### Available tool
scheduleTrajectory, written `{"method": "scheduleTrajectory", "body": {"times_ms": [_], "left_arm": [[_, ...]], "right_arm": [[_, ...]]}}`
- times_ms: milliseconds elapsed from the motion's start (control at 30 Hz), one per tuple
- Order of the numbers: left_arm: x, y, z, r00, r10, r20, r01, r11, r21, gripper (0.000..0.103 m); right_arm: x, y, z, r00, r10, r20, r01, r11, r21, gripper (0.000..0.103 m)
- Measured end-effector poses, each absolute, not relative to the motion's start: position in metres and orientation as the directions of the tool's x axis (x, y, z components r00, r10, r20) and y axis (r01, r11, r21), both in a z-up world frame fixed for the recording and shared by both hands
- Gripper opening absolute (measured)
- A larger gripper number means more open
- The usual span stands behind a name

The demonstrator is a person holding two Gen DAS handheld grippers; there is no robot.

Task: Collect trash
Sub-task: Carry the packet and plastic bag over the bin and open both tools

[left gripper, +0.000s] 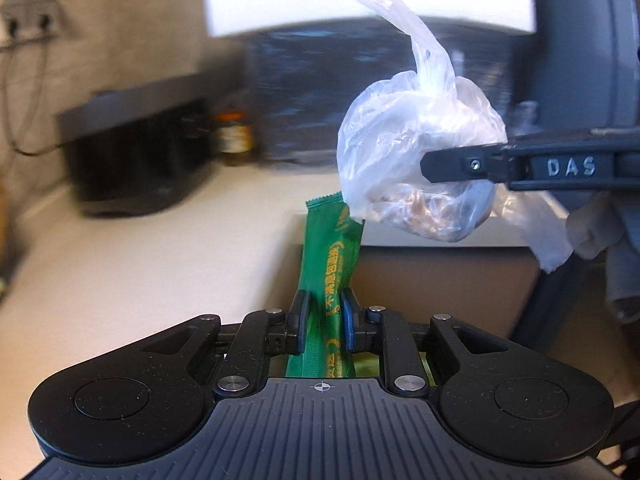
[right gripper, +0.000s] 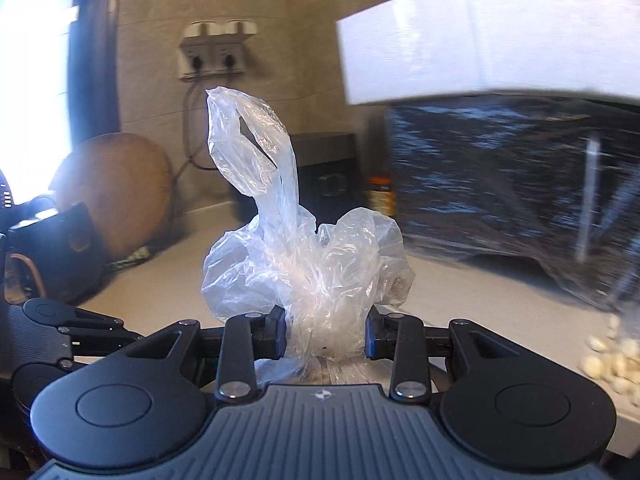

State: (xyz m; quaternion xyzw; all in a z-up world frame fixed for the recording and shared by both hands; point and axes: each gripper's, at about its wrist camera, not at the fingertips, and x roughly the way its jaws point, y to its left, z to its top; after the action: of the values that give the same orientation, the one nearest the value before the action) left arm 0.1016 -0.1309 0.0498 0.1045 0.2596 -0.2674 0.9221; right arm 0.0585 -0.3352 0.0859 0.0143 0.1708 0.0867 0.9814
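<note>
So two bits of trash are in play here, both off the counter and in the air. The wrapper (left gripper: pixel 330 276) is a long green sachet, thin foil-ish film, looks basically weightless and floppy but slick, so I'd guess it could slide out if pinched lightly. The left gripper (left gripper: pixel 325 322) has it clamped between its pads low on the strip, near one end, which seems fine since it's too light to lever itself free. Its long axis runs straight out along the fingers, crimped far end pointing away and up toward the bag. The bag (right gripper: pixel 304 264) is a knotted clear plastic bag with some brownish scraps inside, soft, crinkly, squashy, a bit heavier than the wrapper but still light. The right gripper (right gripper: pixel 325 334) is closed on the lumpy body of it, jaws fairly wide because the bundle is bulky; grabbing the body rather than the handle loop looks like the safer hold to me. Its loop sticks up above the knot, so the bag's long axis is roughly vertical. Behind it all there's the pale counter (left gripper: pixel 140 248), a dark appliance (left gripper: pixel 132 160), a bottle (left gripper: pixel 236 132) and a wall socket (right gripper: pixel 214 54).
</note>
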Motion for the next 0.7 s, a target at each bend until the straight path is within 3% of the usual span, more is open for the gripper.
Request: {"method": "scheduleTrajectory", "body": {"times_ms": [267, 500, 700], "left_arm": [[0.124, -0.188, -0.044, 0.575, -0.563, -0.594, 0.588, 0.789, -0.179, 0.021], [0.167, -0.193, -0.184, 0.468, -0.621, -0.629, 0.452, 0.78, -0.433, 0.021], [0.19, -0.207, -0.268, 0.422, -0.643, -0.64, 0.348, 0.766, -0.541, 0.021]], "right_arm": [[0.047, -0.389, 0.019, 0.915, 0.061, -0.4, -0.035, 0.997, 0.073, 0.034], [0.097, -0.388, -0.063, 0.824, 0.053, -0.564, -0.061, 0.998, 0.005, 0.034], [0.127, -0.388, -0.129, 0.751, 0.062, -0.657, -0.1, 0.995, -0.02, 0.034]]}}
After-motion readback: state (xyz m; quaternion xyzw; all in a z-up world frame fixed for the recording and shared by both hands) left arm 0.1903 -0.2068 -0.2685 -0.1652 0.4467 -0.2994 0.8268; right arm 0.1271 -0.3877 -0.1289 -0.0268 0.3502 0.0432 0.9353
